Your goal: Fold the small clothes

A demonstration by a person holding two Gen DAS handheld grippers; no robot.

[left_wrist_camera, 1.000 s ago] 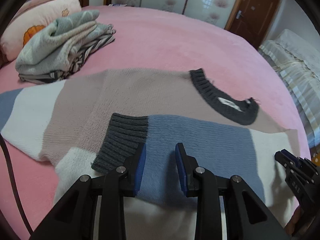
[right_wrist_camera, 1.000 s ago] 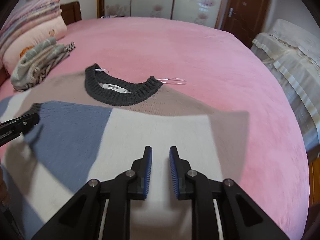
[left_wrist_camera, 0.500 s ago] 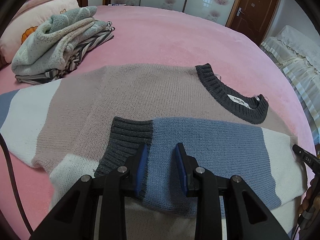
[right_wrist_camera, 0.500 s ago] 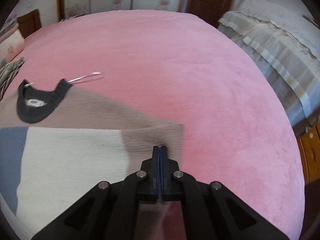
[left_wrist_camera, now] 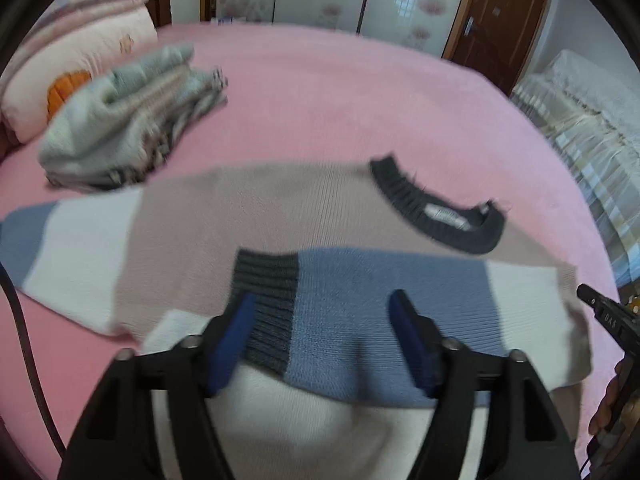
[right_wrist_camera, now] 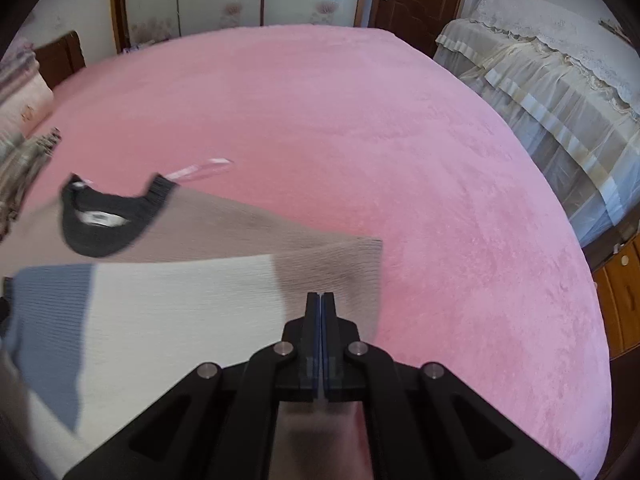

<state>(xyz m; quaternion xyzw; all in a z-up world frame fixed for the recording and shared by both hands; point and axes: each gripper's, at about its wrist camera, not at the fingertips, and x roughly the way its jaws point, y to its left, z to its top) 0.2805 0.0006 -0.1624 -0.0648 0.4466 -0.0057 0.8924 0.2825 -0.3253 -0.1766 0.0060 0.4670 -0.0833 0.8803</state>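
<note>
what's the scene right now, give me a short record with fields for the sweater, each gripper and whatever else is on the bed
surface: pink bed cover
sweater: knitted, colour-blocked beige, white and blue, spread on the bed
collar: dark grey ribbed, label showing
folded sleeve: blue with dark grey cuff, laid across the body
left gripper: fingers opening, apart over the cuff and blue sleeve, not pinching
right gripper: fingers together at the sweater's beige edge; grip on cloth unclear
clothes pile: folded grey and striped items, far left by a pillow
</note>
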